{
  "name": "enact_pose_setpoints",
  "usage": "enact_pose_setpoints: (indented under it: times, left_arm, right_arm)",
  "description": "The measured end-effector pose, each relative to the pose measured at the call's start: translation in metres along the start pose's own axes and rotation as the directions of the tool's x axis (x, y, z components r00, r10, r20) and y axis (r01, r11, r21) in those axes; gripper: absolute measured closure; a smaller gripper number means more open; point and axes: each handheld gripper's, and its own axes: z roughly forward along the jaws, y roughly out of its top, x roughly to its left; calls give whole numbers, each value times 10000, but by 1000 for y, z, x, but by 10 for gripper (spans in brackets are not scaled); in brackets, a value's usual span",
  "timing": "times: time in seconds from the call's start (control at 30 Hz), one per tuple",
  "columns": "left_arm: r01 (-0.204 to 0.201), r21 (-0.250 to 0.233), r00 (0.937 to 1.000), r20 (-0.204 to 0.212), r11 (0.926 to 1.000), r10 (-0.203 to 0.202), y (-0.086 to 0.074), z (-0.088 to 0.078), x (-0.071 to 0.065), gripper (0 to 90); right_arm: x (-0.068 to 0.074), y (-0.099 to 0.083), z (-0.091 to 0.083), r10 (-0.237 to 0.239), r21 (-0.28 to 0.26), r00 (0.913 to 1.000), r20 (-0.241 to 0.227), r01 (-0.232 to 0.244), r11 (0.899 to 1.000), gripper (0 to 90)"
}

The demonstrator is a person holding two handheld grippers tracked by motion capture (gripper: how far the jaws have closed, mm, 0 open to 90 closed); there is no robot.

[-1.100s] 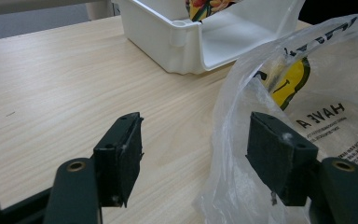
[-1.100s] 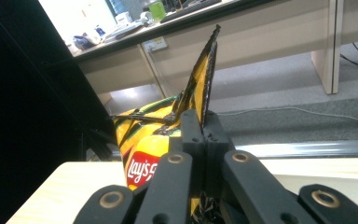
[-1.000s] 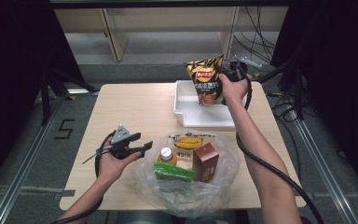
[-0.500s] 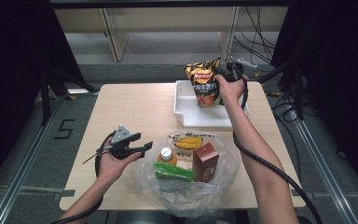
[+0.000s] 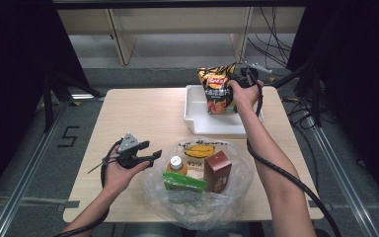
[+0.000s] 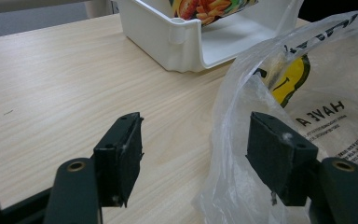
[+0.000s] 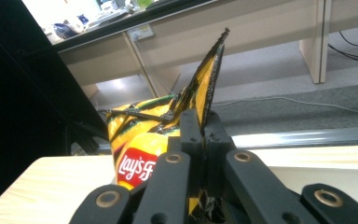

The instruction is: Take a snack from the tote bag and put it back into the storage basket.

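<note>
My right gripper [image 5: 238, 83] is shut on the top corner of a yellow and orange chip bag [image 5: 217, 93]. The bag hangs upright with its lower end inside the white tray [image 5: 196, 123]; I cannot tell whether it touches the floor of the tray. In the right gripper view the jaws [image 7: 200, 128] pinch the crumpled top of the chip bag [image 7: 135, 158]. My left gripper [image 5: 150, 158] is held level and open beside a clear plastic bag [image 5: 197, 202]. In the left gripper view the plastic bag's [image 6: 307, 93] edge lies just inside the right pad [image 6: 277, 154], not pressed.
Inside the plastic bag stand an orange-capped bottle [image 5: 176, 165], a green carton [image 5: 183, 181] and a brown carton [image 5: 217, 170]. Bare wooden tabletop [image 5: 138, 113] stretches left of the tray. Cables trail from both grippers. Beyond the table's far edge are shelves and floor cables.
The chip bag has sunk slightly into the tray with my right hand. The left gripper has stayed where it was.
</note>
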Motion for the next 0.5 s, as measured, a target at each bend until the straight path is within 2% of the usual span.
enact_pose_setpoints:
  times: [0.27, 0.5]
  left_arm:
    - [14, 29, 10000, 7, 10000, -15, 0, 0, 0, 352]
    - [27, 20, 10000, 31, 10000, -27, -1, 1, 0, 351]
  right_arm:
    - [-12, -2, 2, -114, 185, 9994, 316, 109, 9998, 869]
    - [-20, -1, 1, -430, 386, 9970, 648, 405, 9984, 825]
